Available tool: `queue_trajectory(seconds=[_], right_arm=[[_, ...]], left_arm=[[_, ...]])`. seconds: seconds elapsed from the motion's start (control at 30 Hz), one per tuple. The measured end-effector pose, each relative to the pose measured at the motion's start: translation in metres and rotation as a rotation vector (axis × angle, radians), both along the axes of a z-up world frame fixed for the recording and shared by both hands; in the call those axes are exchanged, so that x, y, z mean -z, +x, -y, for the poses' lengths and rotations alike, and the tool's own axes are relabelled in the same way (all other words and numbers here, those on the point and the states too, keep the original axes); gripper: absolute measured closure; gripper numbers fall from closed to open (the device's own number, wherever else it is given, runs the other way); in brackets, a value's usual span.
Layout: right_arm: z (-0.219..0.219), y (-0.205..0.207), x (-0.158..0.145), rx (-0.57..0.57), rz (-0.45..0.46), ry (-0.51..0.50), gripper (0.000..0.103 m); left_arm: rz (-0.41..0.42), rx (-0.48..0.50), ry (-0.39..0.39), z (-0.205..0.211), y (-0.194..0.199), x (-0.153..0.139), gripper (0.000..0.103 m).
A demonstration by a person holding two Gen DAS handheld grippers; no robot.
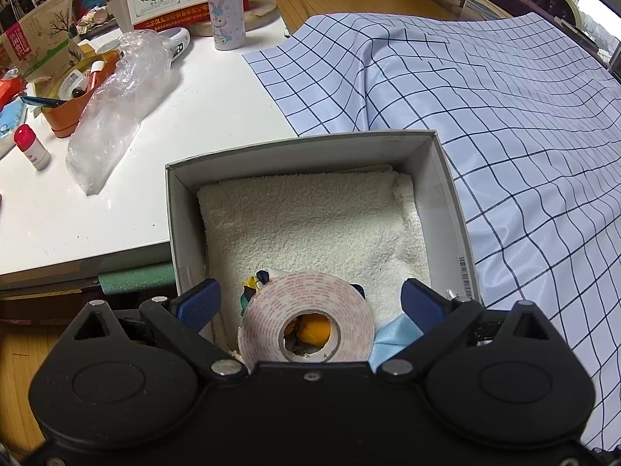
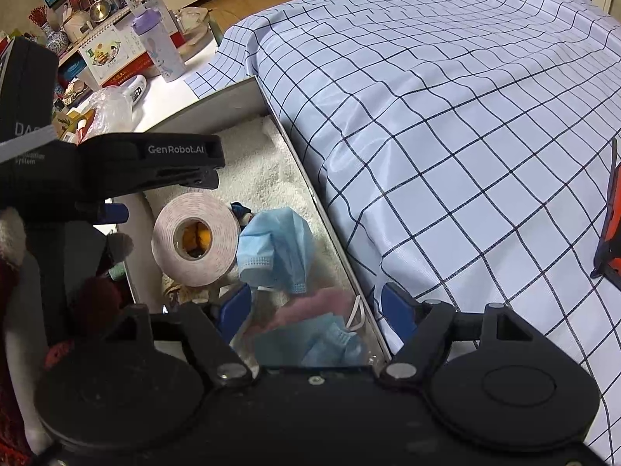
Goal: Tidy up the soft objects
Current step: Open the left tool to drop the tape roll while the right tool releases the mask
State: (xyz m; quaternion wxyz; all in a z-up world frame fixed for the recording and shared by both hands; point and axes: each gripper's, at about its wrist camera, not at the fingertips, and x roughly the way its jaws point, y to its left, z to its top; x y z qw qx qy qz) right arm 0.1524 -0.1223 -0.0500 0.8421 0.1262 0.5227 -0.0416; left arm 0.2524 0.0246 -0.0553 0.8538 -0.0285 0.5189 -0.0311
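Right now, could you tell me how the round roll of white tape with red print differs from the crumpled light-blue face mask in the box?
The roll of tape is a firm ring with an open core, leaning tilted; the face mask is limp pleated fabric, folded over itself. The tape is white with faint red print; the mask is plain light blue. Both lie side by side on the white towel inside the cardboard box.

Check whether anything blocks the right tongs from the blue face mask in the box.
Nothing visible does. The crumpled blue face mask lies on the white towel just ahead of the open right tongs; the pink-white tape roll sits beside it, not across the approach.
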Motion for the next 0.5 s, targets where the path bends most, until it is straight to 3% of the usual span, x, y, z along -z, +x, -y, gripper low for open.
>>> queue_trajectory(seconds=[0.5], right_arm=[[-0.0004,-0.0055,-0.0029,-0.012,0.011,0.004,0.028]], left_arm=[[-0.001,0.004,-0.019,-0.0007,0.0011,0.0006,0.007]])
